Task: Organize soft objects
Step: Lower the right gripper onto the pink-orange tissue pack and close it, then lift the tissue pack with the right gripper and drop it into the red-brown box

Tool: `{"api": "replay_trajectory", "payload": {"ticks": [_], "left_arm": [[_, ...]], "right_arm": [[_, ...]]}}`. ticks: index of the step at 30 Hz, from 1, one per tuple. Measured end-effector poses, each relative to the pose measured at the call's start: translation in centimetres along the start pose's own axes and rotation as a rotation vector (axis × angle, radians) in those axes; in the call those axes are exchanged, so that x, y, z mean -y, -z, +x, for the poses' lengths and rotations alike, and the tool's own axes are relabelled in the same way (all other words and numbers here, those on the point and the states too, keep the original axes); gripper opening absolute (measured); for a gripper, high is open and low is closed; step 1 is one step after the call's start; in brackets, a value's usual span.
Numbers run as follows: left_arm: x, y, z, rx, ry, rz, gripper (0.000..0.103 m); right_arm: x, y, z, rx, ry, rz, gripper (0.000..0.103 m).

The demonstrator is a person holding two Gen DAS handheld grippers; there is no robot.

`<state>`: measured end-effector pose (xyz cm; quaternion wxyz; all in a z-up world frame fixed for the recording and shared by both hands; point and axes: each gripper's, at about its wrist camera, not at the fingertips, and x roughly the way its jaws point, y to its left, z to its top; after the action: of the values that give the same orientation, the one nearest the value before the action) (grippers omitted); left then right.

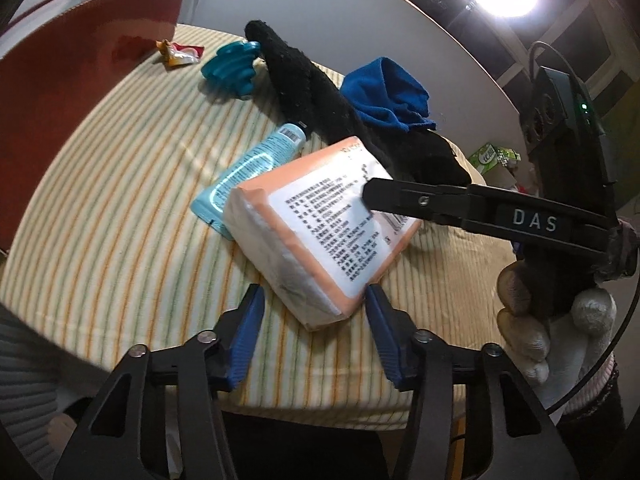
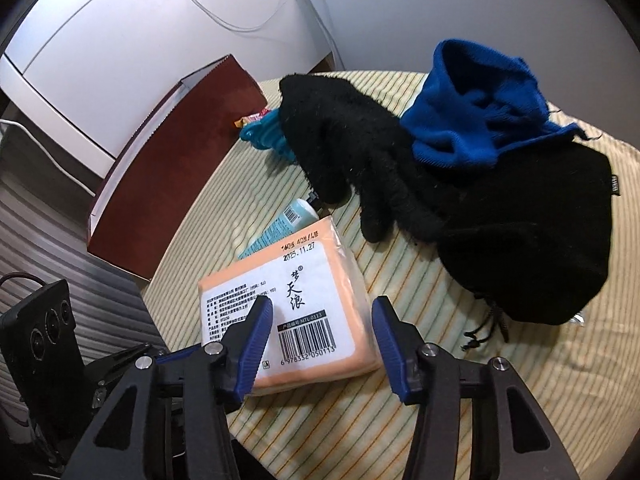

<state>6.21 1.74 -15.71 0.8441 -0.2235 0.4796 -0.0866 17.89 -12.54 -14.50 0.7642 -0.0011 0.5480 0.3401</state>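
Observation:
An orange tissue pack with a white label lies on the striped cloth; it also shows in the right wrist view. My left gripper is open, its jaws on either side of the pack's near corner. My right gripper is open just above the pack's barcode end; one of its fingers reaches over the pack in the left wrist view. A black fuzzy scarf, a blue knit piece and a black beanie lie beyond.
A light blue tube lies partly under the pack. A teal plastic piece and a snack wrapper sit near a dark red box at the table's left edge. A green packet lies beyond the table.

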Motion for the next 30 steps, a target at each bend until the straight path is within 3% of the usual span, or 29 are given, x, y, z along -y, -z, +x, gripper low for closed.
{"api": "replay_trajectory", "payload": {"ticks": [13, 24, 30], "left_arm": [[1.2, -0.3, -0.1, 0.018, -0.036, 0.056, 0.043], [2.0, -2.0, -4.6, 0.160, -0.058, 0.122, 0.043], [0.2, -4.2, -8.6, 0.264, -0.091, 0.118, 0.043]], "right_arm": [[-0.8, 0.4, -0.6, -0.006, 0.021, -0.010, 0.041], [-4.2, -1.0, -4.0, 0.069, 0.034, -0.062, 0.041], [-8.4, -4.0, -5.3, 0.124, 0.010, -0.131, 0.041]]}}
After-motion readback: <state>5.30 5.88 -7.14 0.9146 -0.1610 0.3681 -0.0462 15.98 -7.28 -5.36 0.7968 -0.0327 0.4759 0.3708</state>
